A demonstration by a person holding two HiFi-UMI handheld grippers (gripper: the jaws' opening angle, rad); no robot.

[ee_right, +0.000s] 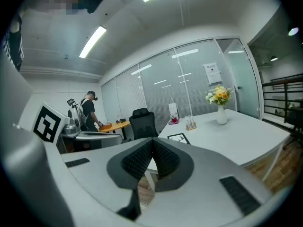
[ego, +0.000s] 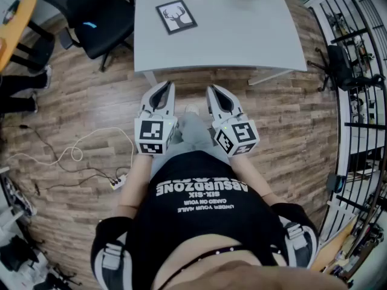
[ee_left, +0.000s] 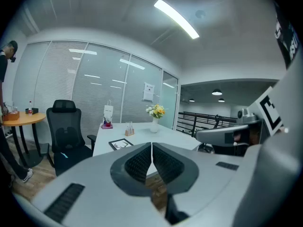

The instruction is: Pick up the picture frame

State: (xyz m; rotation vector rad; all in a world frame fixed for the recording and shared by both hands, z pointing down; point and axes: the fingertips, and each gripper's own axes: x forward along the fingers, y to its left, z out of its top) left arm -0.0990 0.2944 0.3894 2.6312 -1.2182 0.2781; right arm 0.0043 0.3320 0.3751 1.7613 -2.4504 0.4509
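Observation:
A black picture frame (ego: 176,16) with a deer drawing lies flat on the white table (ego: 242,41), near its left side. It also shows small in the left gripper view (ee_left: 121,144) and the right gripper view (ee_right: 178,138). My left gripper (ego: 169,86) and right gripper (ego: 211,90) hang side by side over the wooden floor, short of the table's near edge and well back from the frame. Both are shut with nothing between the jaws (ee_left: 151,148) (ee_right: 152,142).
A black office chair (ego: 97,14) stands left of the table. A vase of flowers (ee_right: 219,103) and a small holder (ee_left: 129,129) sit at the table's far end. A person (ee_right: 88,112) stands by an orange round table (ee_left: 21,119). Black railing (ego: 357,71) runs along the right; cables (ego: 72,156) lie on the floor.

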